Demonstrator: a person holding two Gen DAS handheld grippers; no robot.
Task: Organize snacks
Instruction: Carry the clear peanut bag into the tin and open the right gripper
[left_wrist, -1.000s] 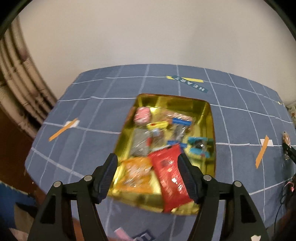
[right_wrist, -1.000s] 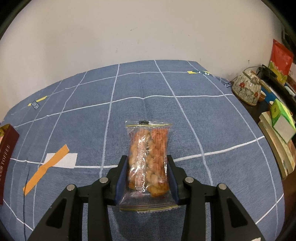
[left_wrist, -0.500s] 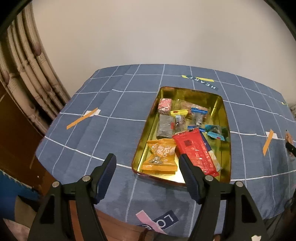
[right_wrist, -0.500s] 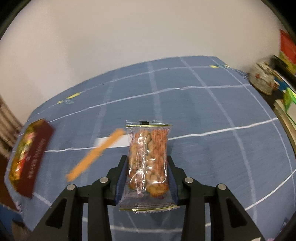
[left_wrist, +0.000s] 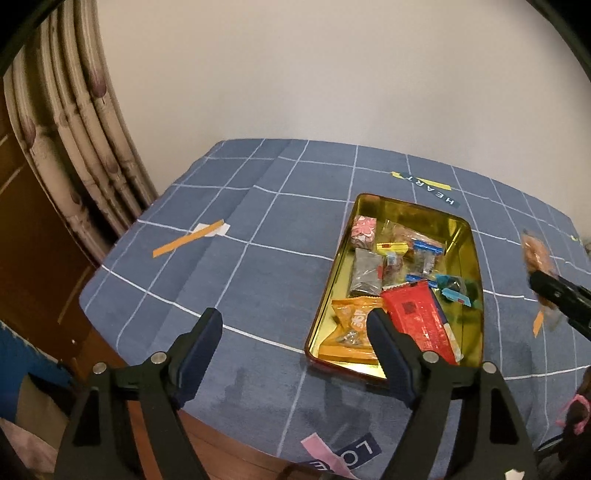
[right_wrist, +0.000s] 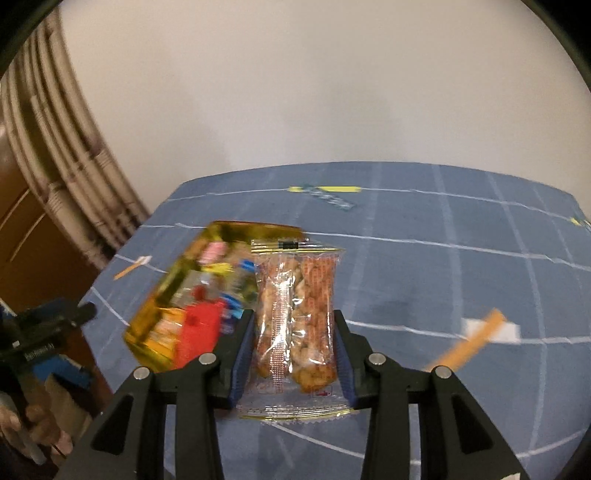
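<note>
Pinching a clear packet (right_wrist: 295, 317) of fried snacks by its sides, my right fingers (right_wrist: 293, 354) carry it upright above the blue worktop (right_wrist: 443, 280), aimed toward the gold tin (left_wrist: 469, 236) holding the other snacks. My left fingers (left_wrist: 295, 350) hang spread and empty beside the tin, leaving its top free.

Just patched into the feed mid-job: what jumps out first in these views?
The gold tin near the front of the blue checked tablecloth stands out, filled with wrapped snacks, a red packet at its near end. The right gripper is clamped on a clear peanut packet held in the air; the left gripper is open.
</note>
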